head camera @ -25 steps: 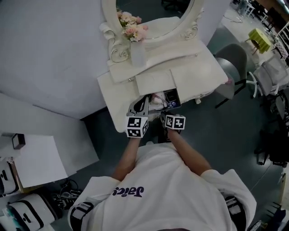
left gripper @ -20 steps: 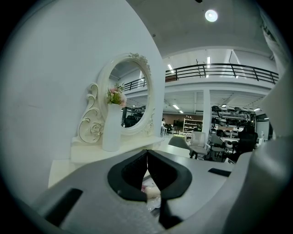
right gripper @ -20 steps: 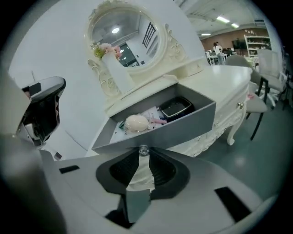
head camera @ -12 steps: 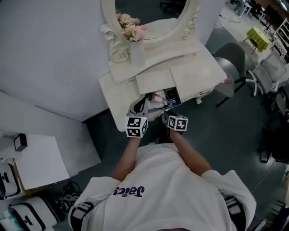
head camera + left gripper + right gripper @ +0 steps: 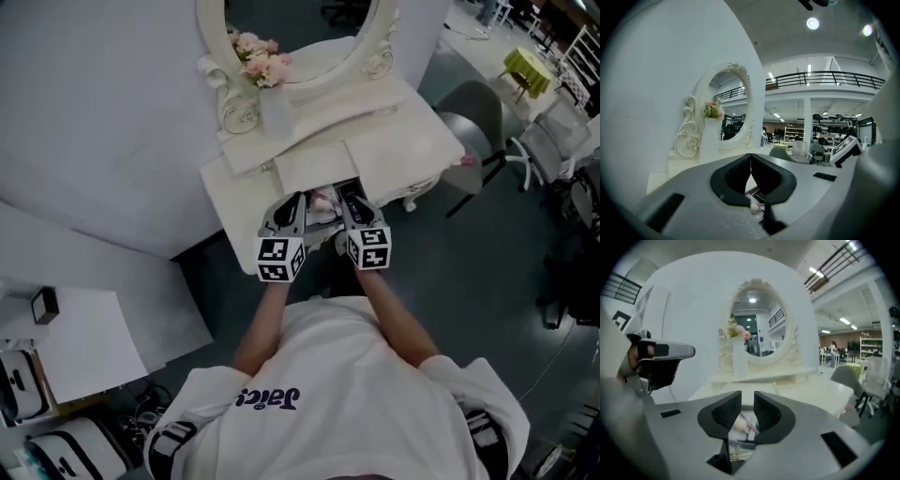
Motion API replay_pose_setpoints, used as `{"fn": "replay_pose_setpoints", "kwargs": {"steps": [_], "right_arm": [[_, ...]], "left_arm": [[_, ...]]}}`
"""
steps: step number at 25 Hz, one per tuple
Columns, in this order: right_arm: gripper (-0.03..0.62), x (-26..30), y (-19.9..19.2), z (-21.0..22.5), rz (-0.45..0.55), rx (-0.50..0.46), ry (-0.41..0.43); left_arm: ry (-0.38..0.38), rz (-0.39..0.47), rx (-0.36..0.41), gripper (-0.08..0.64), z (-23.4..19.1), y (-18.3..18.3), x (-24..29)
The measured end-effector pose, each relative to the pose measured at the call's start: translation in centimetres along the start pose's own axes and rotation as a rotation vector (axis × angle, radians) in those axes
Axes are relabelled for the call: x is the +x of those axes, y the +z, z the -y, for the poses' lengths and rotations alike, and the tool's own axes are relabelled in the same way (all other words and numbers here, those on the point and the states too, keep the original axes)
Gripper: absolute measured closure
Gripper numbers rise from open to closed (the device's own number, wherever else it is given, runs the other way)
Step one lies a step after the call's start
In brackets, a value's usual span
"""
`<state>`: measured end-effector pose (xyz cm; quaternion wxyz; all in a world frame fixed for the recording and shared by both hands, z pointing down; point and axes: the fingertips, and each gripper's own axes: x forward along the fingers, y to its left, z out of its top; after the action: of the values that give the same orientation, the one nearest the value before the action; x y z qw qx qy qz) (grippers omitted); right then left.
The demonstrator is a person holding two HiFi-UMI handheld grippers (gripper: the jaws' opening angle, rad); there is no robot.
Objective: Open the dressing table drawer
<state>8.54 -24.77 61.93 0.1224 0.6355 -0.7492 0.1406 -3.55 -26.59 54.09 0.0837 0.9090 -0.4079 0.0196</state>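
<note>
Cream-white and matt, the dressing table (image 5: 230,197) stands against a pale wall. Its drawer (image 5: 324,200) is already pulled out under the front edge of the tabletop (image 5: 412,155), with a clutter of papers and small packets showing inside. Compared with a second ago, the right gripper (image 5: 350,201) has come up from the drawer front and now points across the tabletop beside the left gripper (image 5: 292,204). The drawer itself looks no further out than before. I judge the pull to be finished and the hands to be drawing clear.

In the right gripper view the jaws stand a little way apart and are closing, with nothing between the ribbed black pads (image 5: 725,412). Only the drawer's contents show beyond them. In the left gripper view the jaws meet at their tips and hold nothing.

Above, the oval mirror (image 5: 291,28) sits in a carved frame with rose-and-scroll brackets, hard and faintly glossy. A slim white vase (image 5: 275,108) carries soft pink flowers (image 5: 255,52). The grippers' shells are smooth grey plastic.
</note>
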Motion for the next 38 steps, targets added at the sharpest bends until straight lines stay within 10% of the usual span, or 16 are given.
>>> {"fn": "replay_pose_setpoints", "kwargs": {"steps": [13,38], "right_arm": [[0.566,-4.7,13.4,-0.8,0.271,0.023,0.044],[0.583,-5.6,12.2,2.4,0.24,0.026,0.008]], "left_arm": [[0.031,0.104,0.041,0.545,-0.1,5.4,-0.7],[0.027,0.062,0.067,0.545,2.3,4.2,1.3]]}}
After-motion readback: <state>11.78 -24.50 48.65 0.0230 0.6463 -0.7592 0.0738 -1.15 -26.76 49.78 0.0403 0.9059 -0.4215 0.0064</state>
